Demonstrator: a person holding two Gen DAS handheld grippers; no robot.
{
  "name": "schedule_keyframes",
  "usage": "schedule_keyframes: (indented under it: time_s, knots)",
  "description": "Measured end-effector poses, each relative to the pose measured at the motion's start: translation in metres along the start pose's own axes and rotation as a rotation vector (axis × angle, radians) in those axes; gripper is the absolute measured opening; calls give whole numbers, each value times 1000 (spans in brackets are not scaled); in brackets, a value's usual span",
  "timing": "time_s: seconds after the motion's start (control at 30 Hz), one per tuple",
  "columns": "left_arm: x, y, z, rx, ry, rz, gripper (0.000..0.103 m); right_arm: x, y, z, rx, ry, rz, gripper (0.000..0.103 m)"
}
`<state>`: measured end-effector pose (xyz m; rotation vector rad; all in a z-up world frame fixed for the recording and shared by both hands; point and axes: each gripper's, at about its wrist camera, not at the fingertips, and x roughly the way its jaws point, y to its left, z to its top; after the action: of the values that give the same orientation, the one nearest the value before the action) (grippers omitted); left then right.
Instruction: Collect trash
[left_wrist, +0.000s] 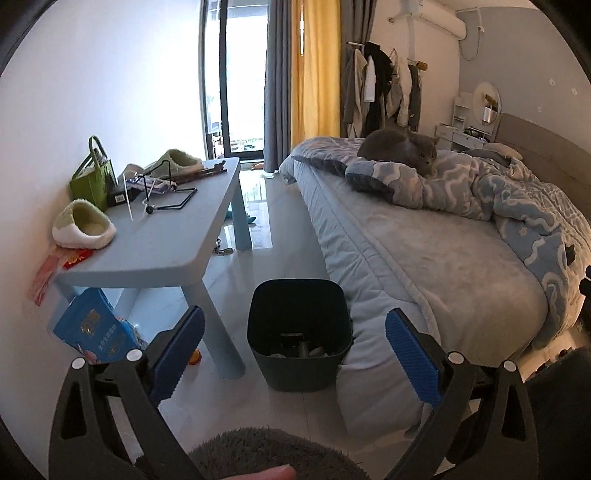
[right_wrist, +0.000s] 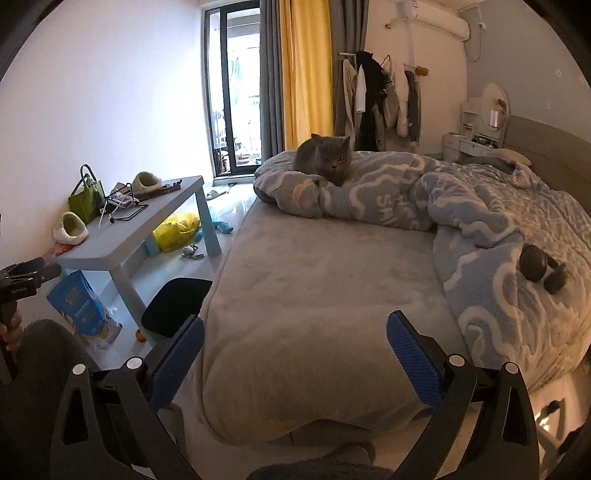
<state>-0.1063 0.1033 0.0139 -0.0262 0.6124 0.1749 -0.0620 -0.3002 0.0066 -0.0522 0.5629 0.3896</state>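
Bedroom w/ a bed (left_wrist: 424, 266) & a low blue surface (left_wrist: 155, 243) by the wall. Left wrist view: left hand-held gripper (left_wrist: 295, 354) is hanging wide open, empty, over a dark trash bin (left_wrist: 299, 332) standing on the floor betw. surface & bed; some scraps are lying inside. Grey cat (left_wrist: 402, 149) is sitting on the quilt.

Right wrist view: right hand-held gripper (right_wrist: 295, 354) is gaping wide, empty, above the bed's near corner. Bin (right_wrist: 173, 306) is showing at left, beside the bed. A yellow bag (right_wrist: 177, 230) is lying under the surface.
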Motion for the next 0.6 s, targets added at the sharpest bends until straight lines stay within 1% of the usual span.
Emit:
schedule_keyframes:
  time_s: [0.17, 0.27, 0.6]
  knots:
    - [-1, -8, -3, 39, -2, 14, 100, -6, -3, -1, 37, -27, 22, 100]
    - [0, -10, -5, 49, 5, 14, 100, -5, -1, -1, 24, -27, 21, 100]
    - [4, 0, -4, -9, 24, -3, 100, -7, 5, -1, 15, -27, 15, 100]
